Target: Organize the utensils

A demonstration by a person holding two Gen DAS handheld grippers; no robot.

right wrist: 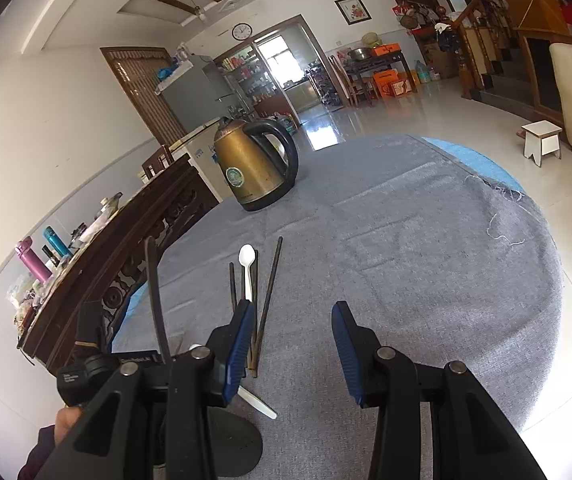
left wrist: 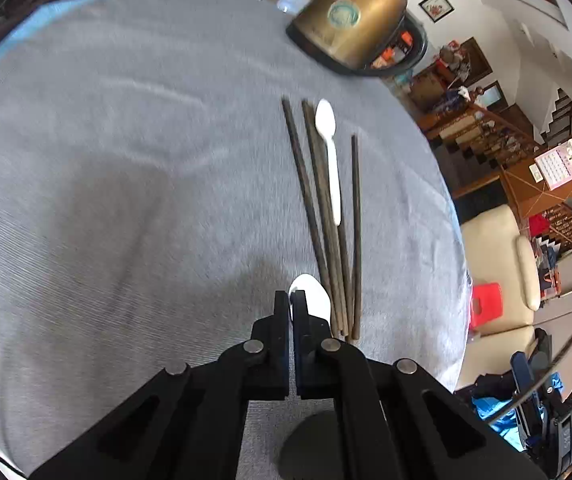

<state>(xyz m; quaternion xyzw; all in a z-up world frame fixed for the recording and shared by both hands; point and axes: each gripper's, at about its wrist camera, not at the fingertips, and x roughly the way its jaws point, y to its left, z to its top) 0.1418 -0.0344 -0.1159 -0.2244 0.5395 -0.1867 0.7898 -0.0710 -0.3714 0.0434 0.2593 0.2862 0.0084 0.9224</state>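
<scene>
Several dark chopsticks [left wrist: 326, 216] lie side by side on the grey tablecloth [left wrist: 125, 160], with a white plastic spoon [left wrist: 329, 152] resting on them. My left gripper [left wrist: 290, 300] is shut on a second white spoon [left wrist: 314, 296], its bowl sticking out just left of the chopsticks' near ends. In the right wrist view the chopsticks [right wrist: 267, 292] and first spoon [right wrist: 247, 268] lie ahead. The held spoon's handle [right wrist: 259, 402] shows behind my left finger. My right gripper [right wrist: 292, 336] is open and empty above the cloth, right of the utensils.
A gold electric kettle [left wrist: 350, 24] with a black handle stands at the table's far side, also in the right wrist view [right wrist: 253, 164]. A carved wooden sideboard [right wrist: 117, 264] with bottles sits left of the table. The table's edge [right wrist: 534, 208] curves at the right.
</scene>
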